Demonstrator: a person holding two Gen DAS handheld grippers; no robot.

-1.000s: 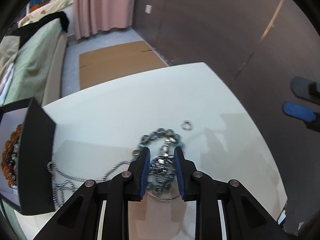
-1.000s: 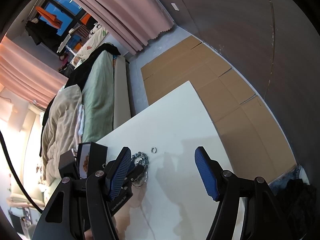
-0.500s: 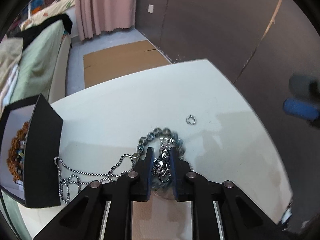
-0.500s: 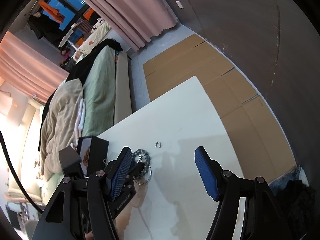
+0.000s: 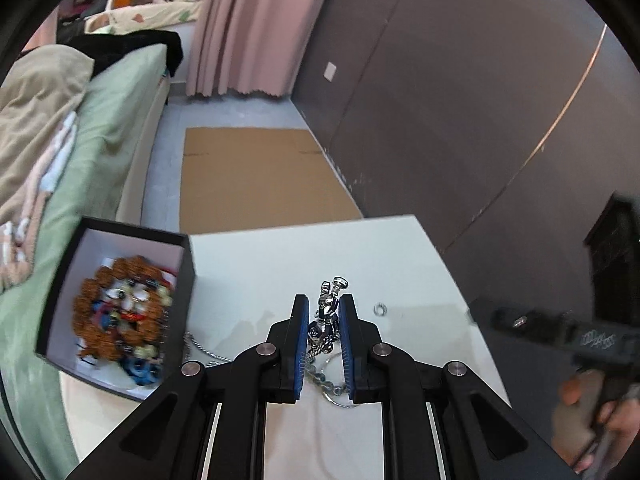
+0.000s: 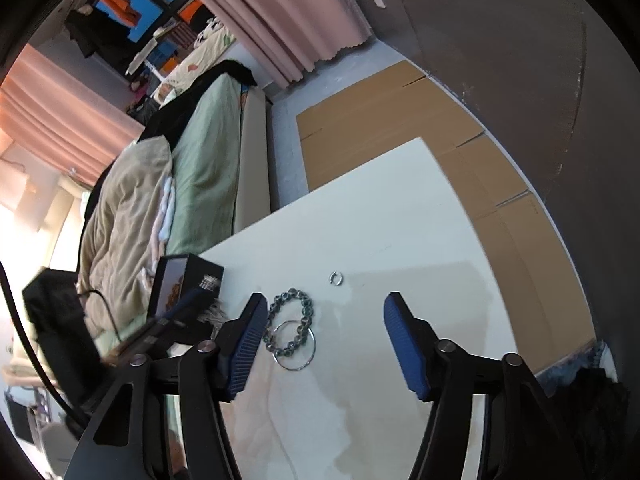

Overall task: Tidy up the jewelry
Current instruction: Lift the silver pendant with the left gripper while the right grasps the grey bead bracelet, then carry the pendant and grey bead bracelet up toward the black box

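One black box [image 5: 182,308] sits open on the tabletop [image 5: 260,264], half full of brown and coloured beads. Right of the box, the left tongs [image 5: 324,320] pinch a silver pendant [image 5: 328,312], likely bound there. The right tongs [image 6: 324,340], empty, are closing above the bead bracelet [image 6: 290,326].

- The left wrist fisheye is looking forward and downward along its jaws, sitting close above the white rectangular surface [image 5: 280,264].
- The right wrist fisheye is looking down more steeply, from slightly farther back.
- Both are sharing the small silver metal ring [image 5: 379,309] [image 6: 336,278], black open cardboard box [image 5: 120,304] [image 6: 176,284] and green-covered bed [image 5: 108,136] [image 6: 208,168].
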